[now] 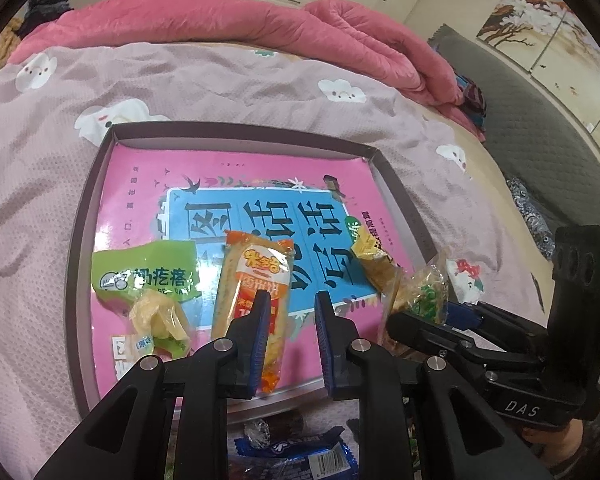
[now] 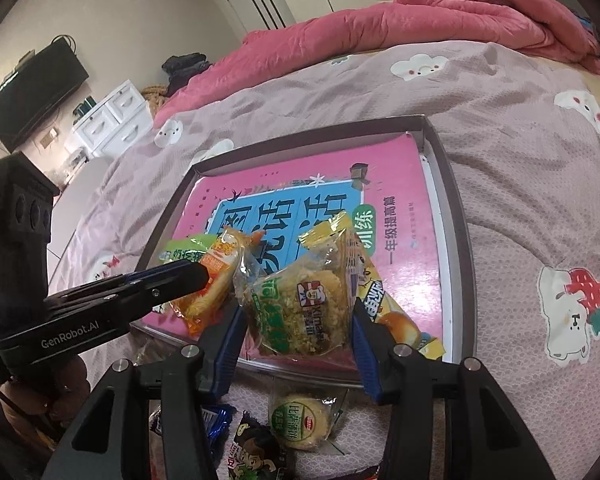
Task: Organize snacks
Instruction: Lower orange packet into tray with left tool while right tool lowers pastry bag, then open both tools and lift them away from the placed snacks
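A shallow grey box [image 1: 76,248] lies on the bed with a pink book [image 1: 140,184] as its floor. On the book lie a green packet [image 1: 148,276], an orange packet [image 1: 256,276] and a yellow packet [image 1: 370,256]. My left gripper [image 1: 292,300] hovers over the orange packet, its jaws drawn close with nothing between them. At the box's near right corner my right gripper [image 2: 298,306] is shut on a clear green-printed pastry packet [image 2: 300,308], held just above the yellow packet [image 2: 380,300]. The left gripper [image 2: 202,276] shows from the side in the right wrist view.
Loose snacks lie on the bedcover in front of the box: a blue packet [image 1: 296,452], a round pastry [image 2: 300,420], a cartoon-printed packet [image 2: 256,456]. A rolled pink quilt [image 1: 260,20] lies along the far side of the bed. White drawers [image 2: 112,120] stand beyond the bed.
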